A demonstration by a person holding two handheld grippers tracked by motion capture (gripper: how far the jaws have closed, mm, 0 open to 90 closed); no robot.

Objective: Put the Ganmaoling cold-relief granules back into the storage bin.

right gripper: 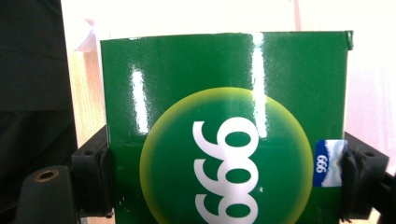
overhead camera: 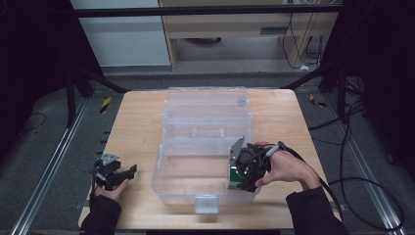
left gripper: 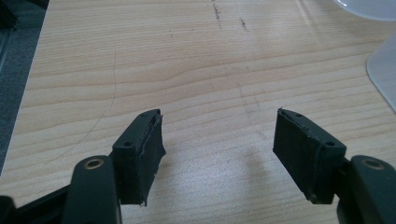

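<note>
A clear plastic storage box (overhead camera: 205, 147) sits in the middle of the wooden bench (overhead camera: 142, 117), its lid folded back toward twelve o'clock and lying open on the bench top. A small latch tab (overhead camera: 206, 203) juts from the box's front wall at six o'clock.

The right gripper (overhead camera: 243, 177) is held by the person's right hand (overhead camera: 286, 169) at the box's four-o'clock corner, just inside or over the rim; from the high view I cannot tell whether it touches the floor of the box. Its fingers are closed on a green carton (overhead camera: 237, 178), one pressing each side. In the right gripper view the carton (right gripper: 224, 126) stands between the two fingers (right gripper: 93, 172), glossy green, with a yellow-edged circle bearing white "999" numerals, seen upside down, and a small blue label (right gripper: 325, 163) at its three-o'clock edge beside the other finger. A black cable (overhead camera: 352, 188) runs away from this gripper toward four o'clock, off the bench.

The left gripper (overhead camera: 128, 172) rests low at the bench's eight-o'clock area, well apart from the box, held by the left hand (overhead camera: 110, 188), with a grey three-cornered plate (overhead camera: 109, 159) on top. In the left gripper view its fingers (left gripper: 144, 149) stand wide apart with nothing between them but bare wood grain. A corner of the clear box (left gripper: 385, 74) shows at two o'clock in that view.

A dark sleeve (overhead camera: 313, 210) covers the right forearm.
</note>
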